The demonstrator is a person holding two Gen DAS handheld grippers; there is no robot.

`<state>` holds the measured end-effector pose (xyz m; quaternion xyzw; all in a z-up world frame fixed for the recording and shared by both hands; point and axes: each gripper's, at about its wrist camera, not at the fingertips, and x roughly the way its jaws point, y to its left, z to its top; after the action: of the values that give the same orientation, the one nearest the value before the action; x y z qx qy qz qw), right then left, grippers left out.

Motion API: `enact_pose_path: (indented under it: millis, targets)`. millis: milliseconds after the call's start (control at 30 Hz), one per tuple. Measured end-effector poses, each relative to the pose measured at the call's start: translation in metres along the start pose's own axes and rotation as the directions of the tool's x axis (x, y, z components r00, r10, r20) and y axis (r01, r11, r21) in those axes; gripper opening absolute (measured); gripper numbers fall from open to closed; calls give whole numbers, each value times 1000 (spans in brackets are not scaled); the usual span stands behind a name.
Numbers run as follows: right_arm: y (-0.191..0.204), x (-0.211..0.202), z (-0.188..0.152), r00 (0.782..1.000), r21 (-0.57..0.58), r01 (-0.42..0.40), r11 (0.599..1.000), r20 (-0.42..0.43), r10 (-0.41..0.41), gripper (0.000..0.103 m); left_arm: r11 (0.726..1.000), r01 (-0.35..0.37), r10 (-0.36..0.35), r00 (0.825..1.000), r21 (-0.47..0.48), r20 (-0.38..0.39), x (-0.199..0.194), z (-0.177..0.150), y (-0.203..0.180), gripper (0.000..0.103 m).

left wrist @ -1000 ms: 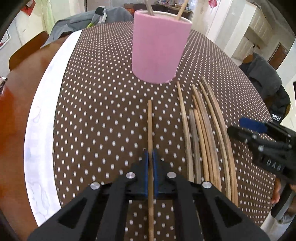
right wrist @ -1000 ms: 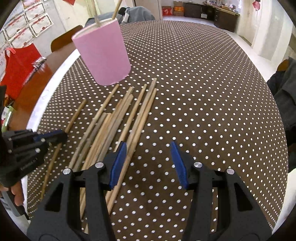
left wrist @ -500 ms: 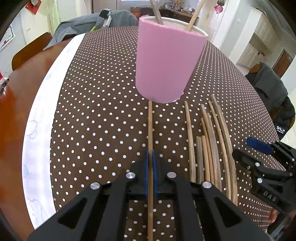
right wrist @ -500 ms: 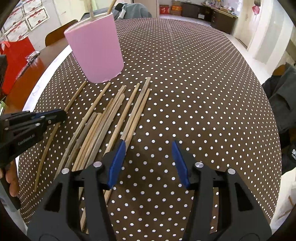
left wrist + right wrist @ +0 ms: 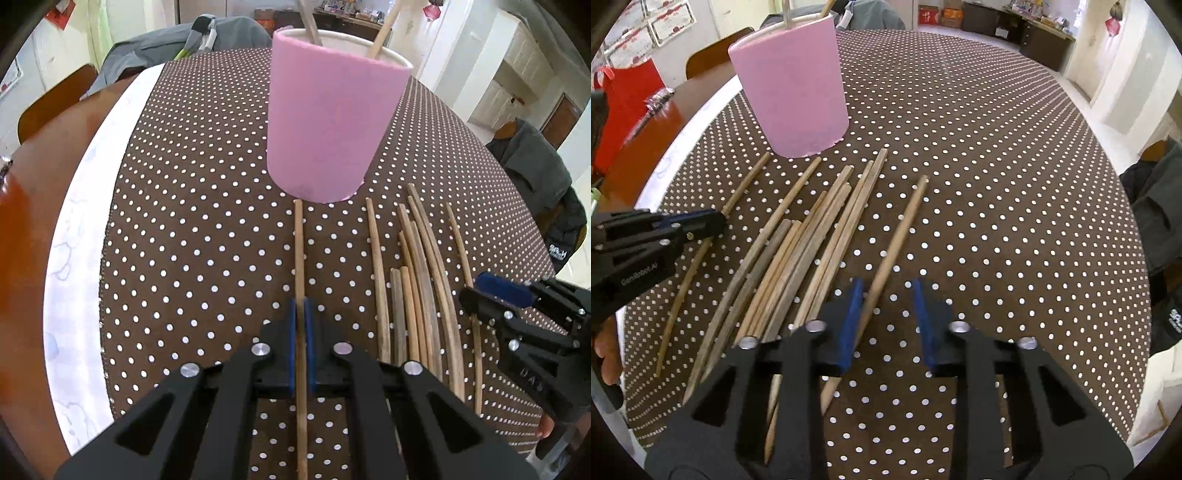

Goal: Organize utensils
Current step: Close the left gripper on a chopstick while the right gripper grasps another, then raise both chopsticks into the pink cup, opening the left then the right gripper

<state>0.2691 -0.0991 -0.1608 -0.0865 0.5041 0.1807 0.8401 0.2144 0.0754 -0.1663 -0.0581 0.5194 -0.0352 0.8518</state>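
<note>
Wooden chopstick (image 5: pixel 300 258) is clamped by the left gripper (image 5: pixel 300 334) at lower centre, its tip near the pink cup (image 5: pixel 328 122). The right gripper (image 5: pixel 886 321) jaws are closing around another chopstick (image 5: pixel 890 258), still apart, on the dotted bench (image 5: pixel 997 184).

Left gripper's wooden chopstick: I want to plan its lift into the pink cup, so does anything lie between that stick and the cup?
Nothing visible does. The single wooden chopstick clamped in the left gripper points straight at the pink cylindrical cup, with only bare dotted brown tablecloth around it.
</note>
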Motion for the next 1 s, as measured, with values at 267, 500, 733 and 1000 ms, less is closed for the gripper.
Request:
enact_pose_path:
  millis: [267,500,733,1000]
  targets:
    - [-31,-12,0,992,76,-119,990,56,115,6,998,68,-69,991,18,111,-32,-6,-9,5]
    - [-52,-60,4,946,90,-242,966,245,214,6,982,169,-186,942,85,279,-75,-9,-25,5]
    - [-52,-103,17,857,42,-333,942,431,284,6,964,223,-266,837,145,479,-112,1,-39,5]
    - [-45,-132,47,729,-24,-407,913,593,341,6,965,209,-260,676,159,689,-135,32,-41,5]
